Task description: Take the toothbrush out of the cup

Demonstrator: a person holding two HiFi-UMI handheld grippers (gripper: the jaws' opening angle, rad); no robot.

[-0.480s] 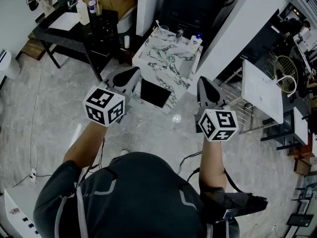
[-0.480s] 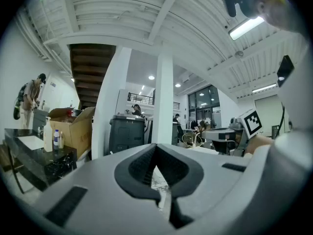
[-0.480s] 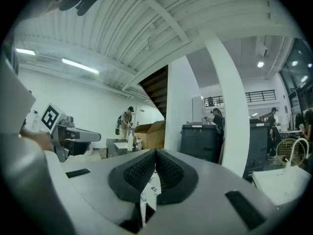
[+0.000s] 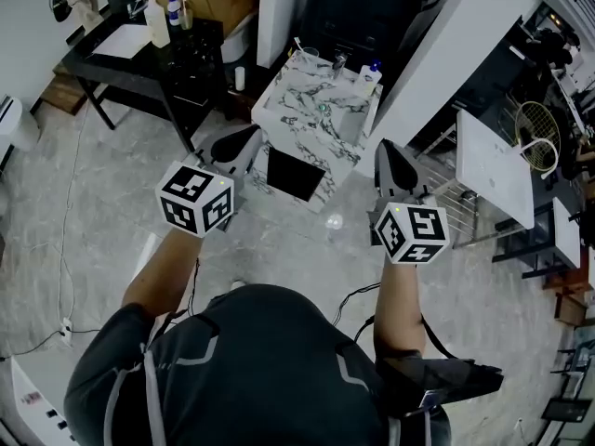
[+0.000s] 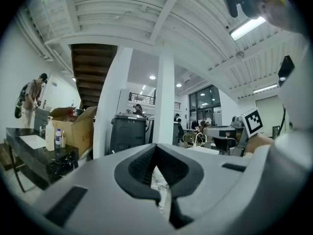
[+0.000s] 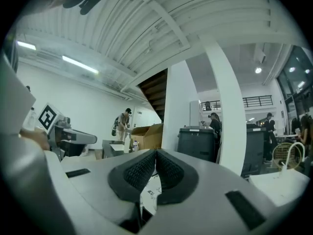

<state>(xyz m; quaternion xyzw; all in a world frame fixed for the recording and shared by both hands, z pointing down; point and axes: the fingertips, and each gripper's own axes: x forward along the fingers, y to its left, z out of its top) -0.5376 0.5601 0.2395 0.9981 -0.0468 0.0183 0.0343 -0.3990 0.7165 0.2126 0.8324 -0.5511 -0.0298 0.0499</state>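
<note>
In the head view a clear cup (image 4: 308,58) with a toothbrush (image 4: 298,45) standing in it sits at the far left corner of a small marble-topped table (image 4: 316,114). Both grippers are held level in front of the person, short of the table's near edge and well away from the cup. My left gripper (image 4: 253,136) is shut with nothing in it; in its own view the pads (image 5: 145,164) meet at the tip. My right gripper (image 4: 383,149) is shut and empty too, its jaws (image 6: 155,152) closed together.
A blue-capped bottle (image 4: 370,72) and a small metal item (image 4: 337,61) stand at the table's far edge. A black desk (image 4: 139,49) with bottles is at left, a white rack (image 4: 493,170) at right. A small white object (image 4: 333,221) lies on the floor.
</note>
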